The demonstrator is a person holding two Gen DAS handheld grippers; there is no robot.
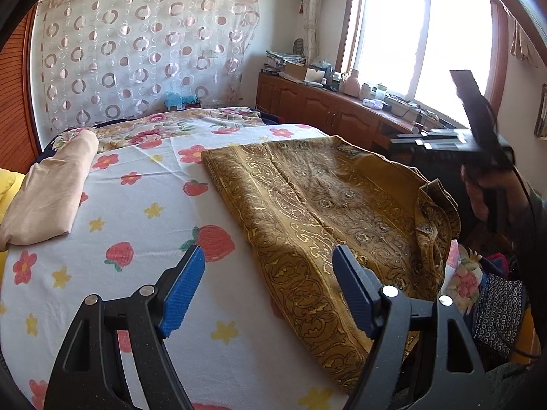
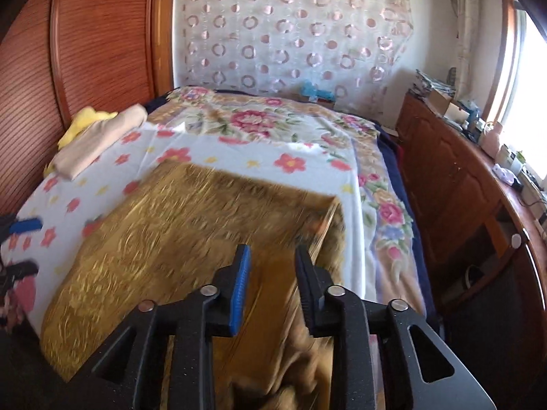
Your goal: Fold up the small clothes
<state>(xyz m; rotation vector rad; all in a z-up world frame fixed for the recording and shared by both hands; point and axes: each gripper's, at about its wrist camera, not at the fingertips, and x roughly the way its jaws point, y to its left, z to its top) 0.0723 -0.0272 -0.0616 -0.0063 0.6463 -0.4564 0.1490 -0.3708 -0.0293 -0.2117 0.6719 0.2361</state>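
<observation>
A gold patterned cloth (image 1: pixel 328 212) lies spread across the near right part of the bed (image 1: pixel 143 212), on a white sheet printed with strawberries, flowers and stars; its right edge is bunched up and spills over the bed's side. The left gripper (image 1: pixel 268 287) hovers above the cloth's near left edge with its jaws wide apart and nothing between them. The right gripper (image 2: pixel 271 283) is above the cloth's near end, jaws partly open and holding nothing, though that view is blurred. A folded beige garment (image 1: pixel 51 188) rests at the bed's far left, well apart from the cloth.
</observation>
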